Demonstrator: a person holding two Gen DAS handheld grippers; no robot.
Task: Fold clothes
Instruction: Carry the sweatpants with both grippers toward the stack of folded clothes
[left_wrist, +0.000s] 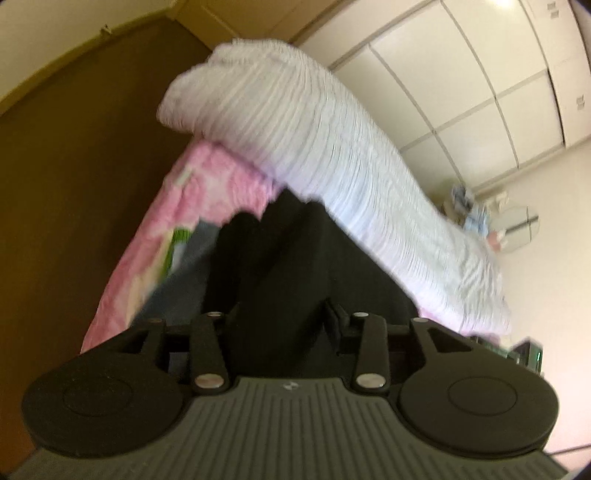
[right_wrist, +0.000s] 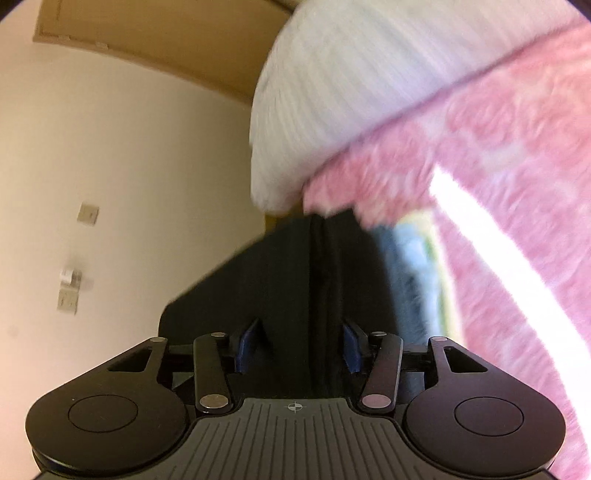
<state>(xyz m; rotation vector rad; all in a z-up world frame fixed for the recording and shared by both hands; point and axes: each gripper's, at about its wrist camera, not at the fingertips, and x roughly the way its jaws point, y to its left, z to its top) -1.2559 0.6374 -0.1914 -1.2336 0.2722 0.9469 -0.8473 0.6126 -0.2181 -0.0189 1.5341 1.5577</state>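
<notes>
Nearest in the left wrist view, left gripper (left_wrist: 281, 319), angled down at the bed. Carries a thick bunched fold of the black garment (left_wrist: 291, 258) between its two fingers, filling the whole gap. Too dark and blurred to tell whether the pads press on the cloth or merely flank it. Just left of that fold, a patch of blue-grey cloth (left_wrist: 181, 284), touching the black fabric. Under and beyond both, pink floral bedspread (left_wrist: 210, 184), running away up the frame. On top of it, farther off, a long white ribbed blanket (left_wrist: 303, 140), rolled or heaped along the bed. Left of the bed, a dark brown wall panel (left_wrist: 74, 166). Far right, cream wardrobe doors (left_wrist: 480, 92) and a round fan (left_wrist: 517, 225) on the pale floor.

Nearest in the right wrist view, right gripper (right_wrist: 300, 341), fingers standing apart, blue pads showing on both sides. Between them, a vertical ridge of the same black garment (right_wrist: 295, 280), with no visible pinch from either pad. To the right of the ridge, the blue-grey cloth (right_wrist: 404, 266), blurred. Beyond, the pink bedspread (right_wrist: 509, 140) filling the right side, the white blanket (right_wrist: 351, 74) above it. Left, a cream wall with a small switch plate (right_wrist: 88, 213).
</notes>
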